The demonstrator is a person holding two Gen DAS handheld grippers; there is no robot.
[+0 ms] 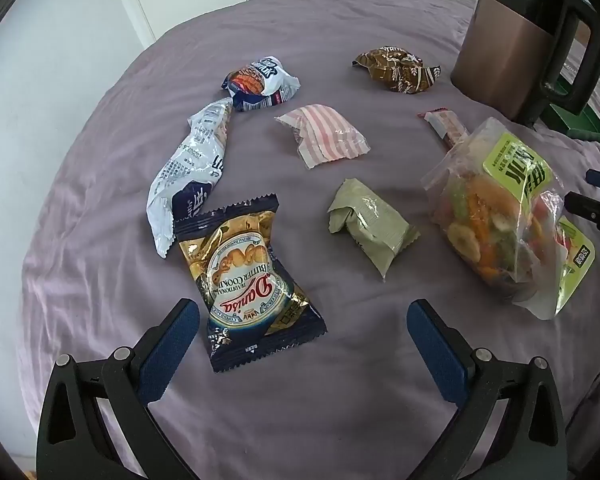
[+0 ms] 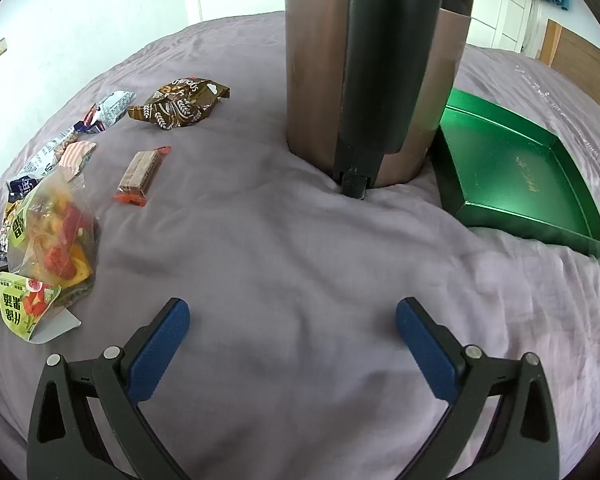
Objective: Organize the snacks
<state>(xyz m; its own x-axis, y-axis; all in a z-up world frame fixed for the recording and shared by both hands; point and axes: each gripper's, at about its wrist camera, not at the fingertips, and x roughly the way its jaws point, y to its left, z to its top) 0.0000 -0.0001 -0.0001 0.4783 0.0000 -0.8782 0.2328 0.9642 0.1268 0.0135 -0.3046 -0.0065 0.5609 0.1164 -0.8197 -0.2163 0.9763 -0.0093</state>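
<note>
Kettle [image 2: 364,80] perhaps crowding green tray [image 2: 516,168]

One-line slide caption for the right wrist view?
Open right gripper over purple bedsheet, facing a bronze-and-black kettle beside an empty green tray.

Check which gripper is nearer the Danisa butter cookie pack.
Left. The left gripper hangs open right over the Danisa butter cookie pack. The right gripper is open over bare sheet, past the dried fruit bag.

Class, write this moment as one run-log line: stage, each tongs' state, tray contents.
stage: start | left tongs: open, over cookie pack | right tongs: open, over sheet | tray: no snacks
</note>
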